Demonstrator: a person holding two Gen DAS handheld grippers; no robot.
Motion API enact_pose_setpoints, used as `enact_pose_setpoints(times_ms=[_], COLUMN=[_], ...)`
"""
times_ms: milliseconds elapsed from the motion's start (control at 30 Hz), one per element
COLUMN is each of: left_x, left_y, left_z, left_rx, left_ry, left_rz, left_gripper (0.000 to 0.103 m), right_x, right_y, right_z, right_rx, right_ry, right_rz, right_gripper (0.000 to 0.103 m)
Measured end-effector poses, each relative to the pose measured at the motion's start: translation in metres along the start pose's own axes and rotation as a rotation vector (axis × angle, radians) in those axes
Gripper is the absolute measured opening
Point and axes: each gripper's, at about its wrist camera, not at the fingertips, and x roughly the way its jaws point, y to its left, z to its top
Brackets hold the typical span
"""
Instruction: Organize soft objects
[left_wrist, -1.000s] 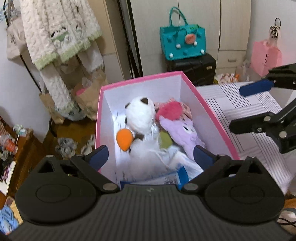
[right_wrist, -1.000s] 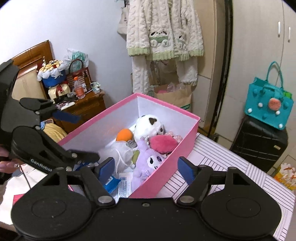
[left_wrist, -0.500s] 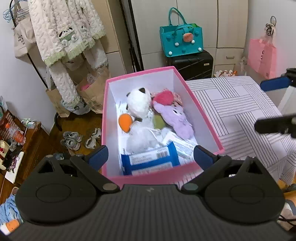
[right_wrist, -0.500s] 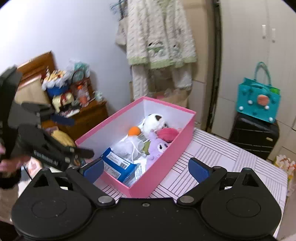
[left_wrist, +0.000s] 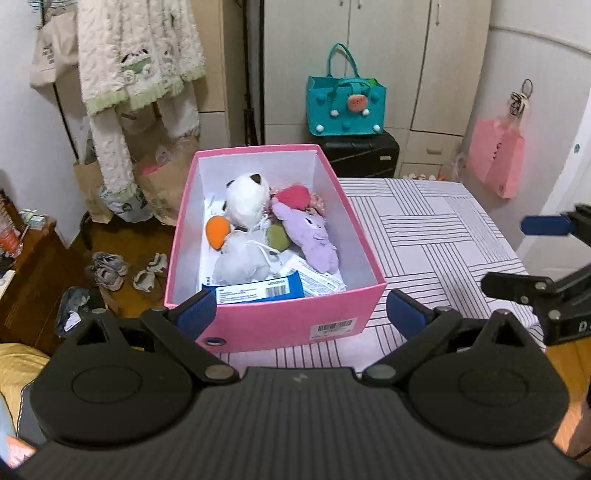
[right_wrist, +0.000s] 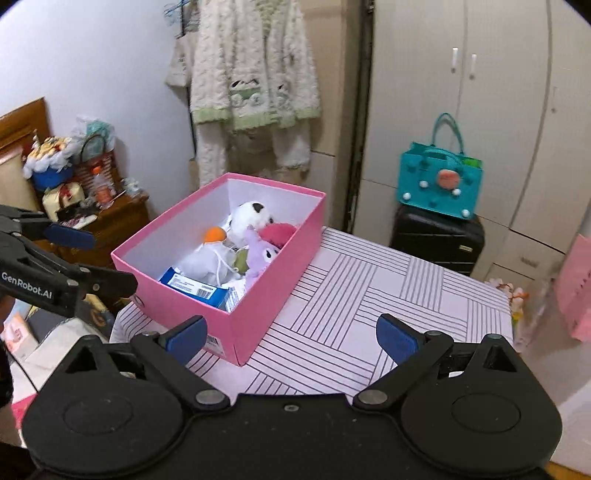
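Plush toys are lying together inside a pink box (left_wrist: 295, 317) that is sitting on a table (left_wrist: 424, 236) covered with a striped cloth. Filling the far half of the box are a white panda plush (left_wrist: 245, 197), a red plush (left_wrist: 293, 195) and a purple plush (left_wrist: 310, 236), all touching one another. An orange ball (left_wrist: 218, 230) is resting just beside the panda, and a white drawstring pouch (left_wrist: 240, 262) is lying below it. A blue packet (left_wrist: 255, 290) is leaning against the near wall of the box. The left claw (left_wrist: 301, 314) is hovering in front of the box's near end, spread wide and gripping nothing. The right claw (right_wrist: 291, 338) is hovering over the table beside the box's near corner, also spread wide with nothing between its pads. A teal bag (left_wrist: 345, 107) is sitting on a black suitcase (left_wrist: 360, 155) behind the table.
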Motion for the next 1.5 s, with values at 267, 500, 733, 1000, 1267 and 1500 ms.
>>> enact_pose_setpoints(times_ms=[267, 500, 733, 1000, 1267, 1500], left_x=[0.001, 0.006, 0.007, 0.002, -0.001, 0.001], left_y=[-0.022, -0.033, -0.040, -0.045, -0.050, -0.055], left_z=[-0.019, -0.028, -0.031, -0.036, -0.044, -0.051], left_rx=[0.015, -0.031, -0.035, -0.042, -0.055, -0.062], left_ry=[-0.026, -0.071, -0.062, -0.077, -0.113, -0.154], left_rz=[0.055, 0.144, 0.138, 0.143, 0.172, 0.177], left_gripper=[0.100, 0.100, 0.100, 0.100, 0.100, 0.100], right_x=[-0.012, -0.038, -0.046, -0.044, -0.051, -0.053], right_y=[0.005, 0.002, -0.012, -0.013, -0.005, -0.005], right_z=[-0.028, -0.046, -0.059, -0.066, -0.072, -0.078], right_rx=[0.101, 0.144, 0.219, 0.240, 0.230, 0.235], right_ry=[-0.054, -0.123, -0.101, -0.084, -0.103, -0.143], right_rz=[-0.073, -0.223, -0.274, -0.278, -0.296, -0.261], right_gripper=[0.100, 0.100, 0.100, 0.100, 0.100, 0.100])
